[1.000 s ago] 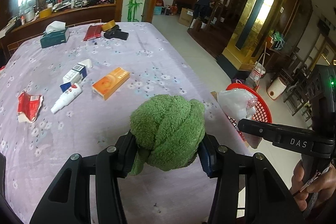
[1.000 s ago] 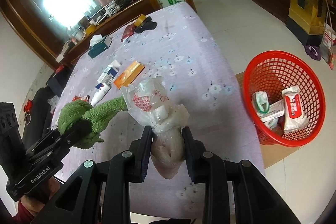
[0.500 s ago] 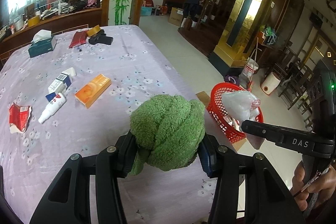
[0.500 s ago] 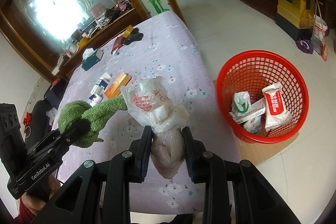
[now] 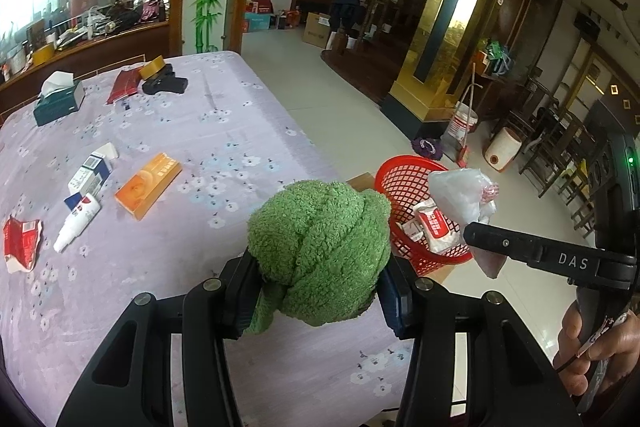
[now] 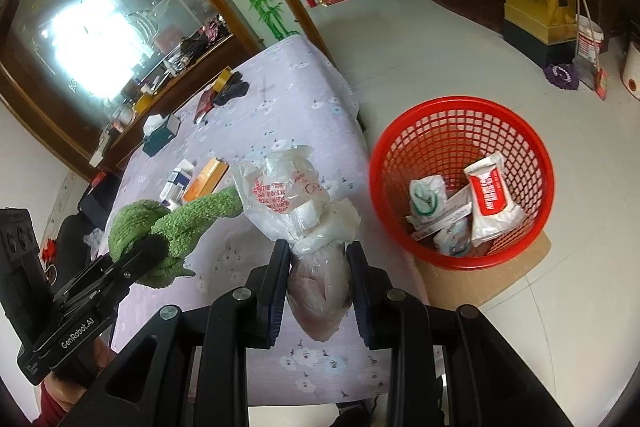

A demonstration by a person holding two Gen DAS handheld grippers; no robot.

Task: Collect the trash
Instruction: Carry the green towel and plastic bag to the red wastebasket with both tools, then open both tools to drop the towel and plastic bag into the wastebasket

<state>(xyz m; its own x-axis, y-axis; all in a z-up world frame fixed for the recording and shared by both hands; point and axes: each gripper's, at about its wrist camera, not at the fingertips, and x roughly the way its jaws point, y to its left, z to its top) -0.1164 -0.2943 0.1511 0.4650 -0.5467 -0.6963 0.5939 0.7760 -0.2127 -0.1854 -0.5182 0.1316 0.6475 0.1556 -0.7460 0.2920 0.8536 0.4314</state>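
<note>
Nearest in the left wrist view, the left gripper (image 5: 316,295) is clamped on a knotted green towel (image 5: 320,247), its jaws pressed into the pile on both sides. In the right wrist view, the right gripper (image 6: 318,283) pinches a tied plastic bag (image 6: 296,203) at its neck, the pinkish lower part caught between the jaws and the white crumpled top standing above them.

Both loads have travelled across the purple flowered table (image 5: 224,131) toward its right edge since a second ago: the red basket (image 6: 520,143) on the floor now looms larger and sits closer to the bag, and more of its inside shows, with a red-and-white packet (image 6: 490,195) and other wrappers lying at the bottom. The grips themselves have not altered. I judge the carry is nearly done, and the bag looks the closer of the two to a drop, though neither is over the rim yet.

Farther left on the table, an orange box (image 5: 148,185), a white tube (image 5: 78,223) and a torn red wrapper (image 5: 20,243) wait to be collected.
</note>
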